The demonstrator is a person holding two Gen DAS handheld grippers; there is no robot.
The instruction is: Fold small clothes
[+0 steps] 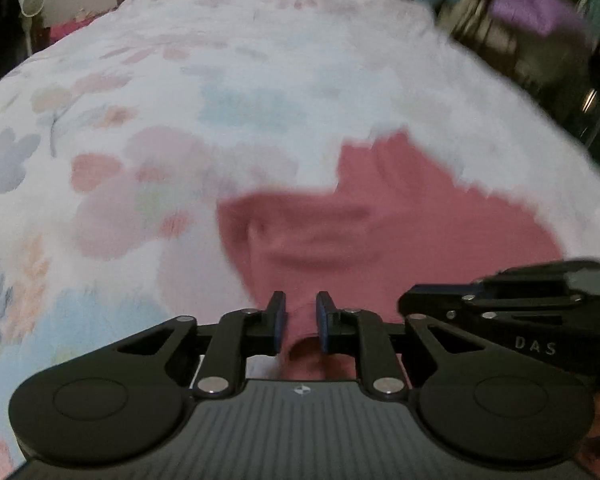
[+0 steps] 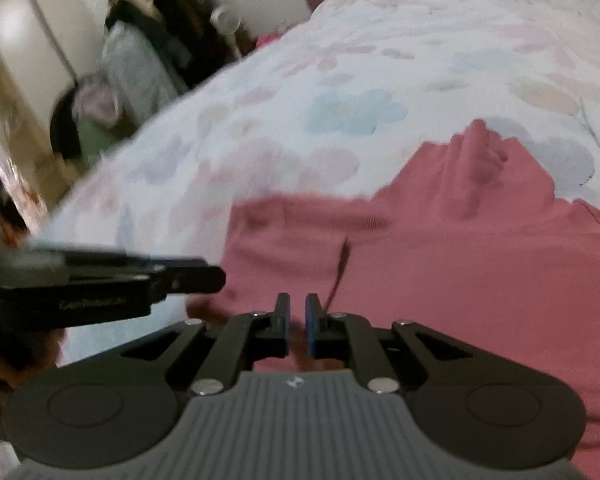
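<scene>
Crumpled pink knit garment (image 1: 400, 232) lies near the bed's (image 1: 228, 92) front edge on the floral cover. Left tool (image 1: 301, 322) and right tool (image 2: 297, 326) each pinch its near hem, jaws narrow.

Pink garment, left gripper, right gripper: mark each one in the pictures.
pink garment (image 2: 440, 264): right wrist view, on the flat middle of the cloth.
left gripper (image 1: 301, 322): left wrist view, midway between its fingertips.
right gripper (image 2: 297, 322): right wrist view, midway between its fingertips.
</scene>
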